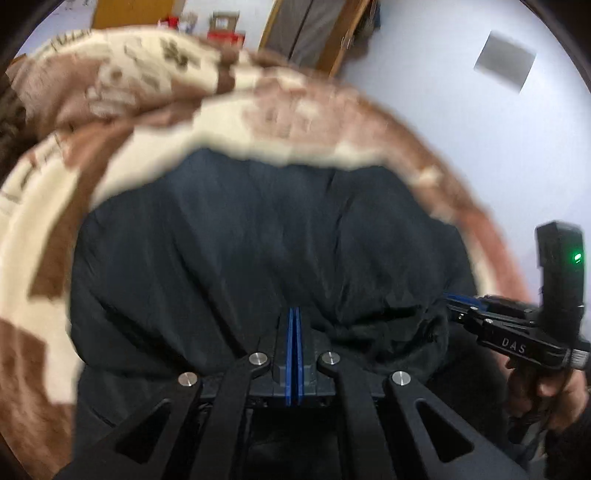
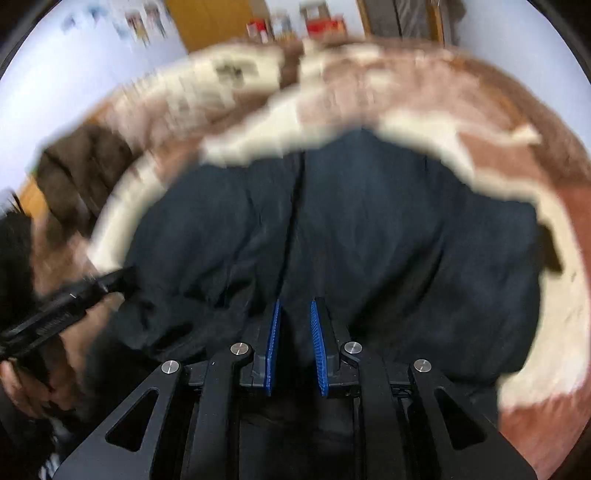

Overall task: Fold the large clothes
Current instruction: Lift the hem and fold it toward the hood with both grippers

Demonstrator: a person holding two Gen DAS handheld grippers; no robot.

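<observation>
A large dark navy garment [image 1: 258, 240] lies on a brown and cream patterned blanket [image 1: 155, 92]. My left gripper [image 1: 294, 314] is shut with its blue pads pressed together at the garment's near bunched edge; whether cloth is pinched between them I cannot tell. The right gripper [image 1: 458, 306] shows at the right of the left wrist view, at the garment's edge. In the right wrist view the garment [image 2: 369, 229] fills the middle, and my right gripper [image 2: 295, 306] has its blue pads a small gap apart over dark cloth. The left gripper [image 2: 118, 277] shows at the left.
The blanket [image 2: 369, 107] covers the surface around the garment. A dark brown garment [image 2: 81, 166] lies at the left. A white wall [image 1: 461, 110], wooden door frames and red items on a far shelf [image 1: 221, 33] stand behind. Both views are motion-blurred.
</observation>
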